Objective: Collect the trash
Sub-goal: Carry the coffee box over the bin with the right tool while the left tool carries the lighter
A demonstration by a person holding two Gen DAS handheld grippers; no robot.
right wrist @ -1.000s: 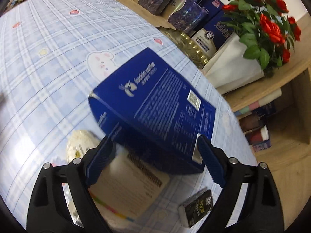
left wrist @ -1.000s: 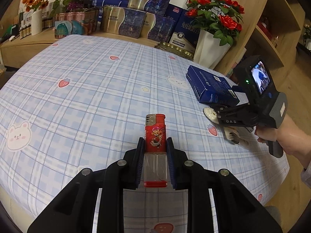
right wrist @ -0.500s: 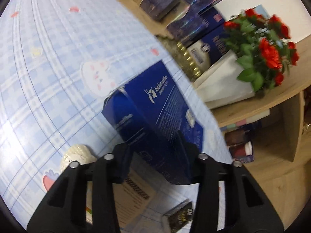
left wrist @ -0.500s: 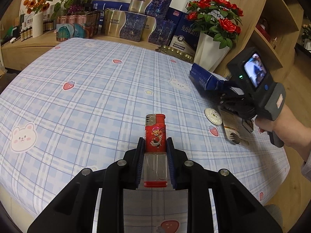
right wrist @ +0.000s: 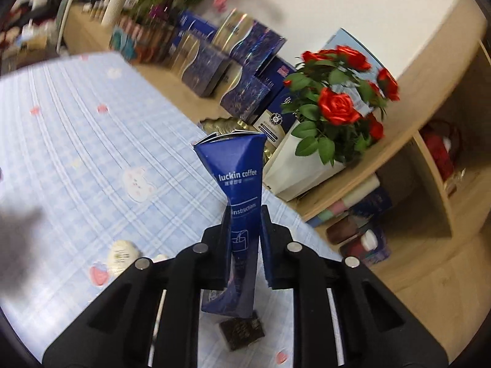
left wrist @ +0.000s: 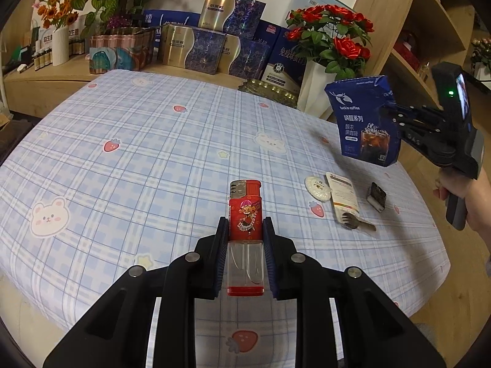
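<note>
1. Nearest me, the left gripper has its jaws closed tight on a red plastic lighter with a clear fuel tank. It grips the lighter low on the body and holds it upright above the blue checked tablecloth printed with bears and strawberries, probably so it can be carried off.
2. Just beyond, small litter lies on the cloth: a round white lid, a cream paper sachet, a small metal fork and a little black packet, all presumably yet to be collected.
3. Further right, the right gripper has its jaws pinched on a dark blue cardboard coffee box. The box is lifted clear of the table, and its sides are squashed inward by the grip.
4. The box reads "luckin coffee" and "Instructions".
5. Farthest off, red artificial roses in a white pot stand on the wooden shelf.
</note>
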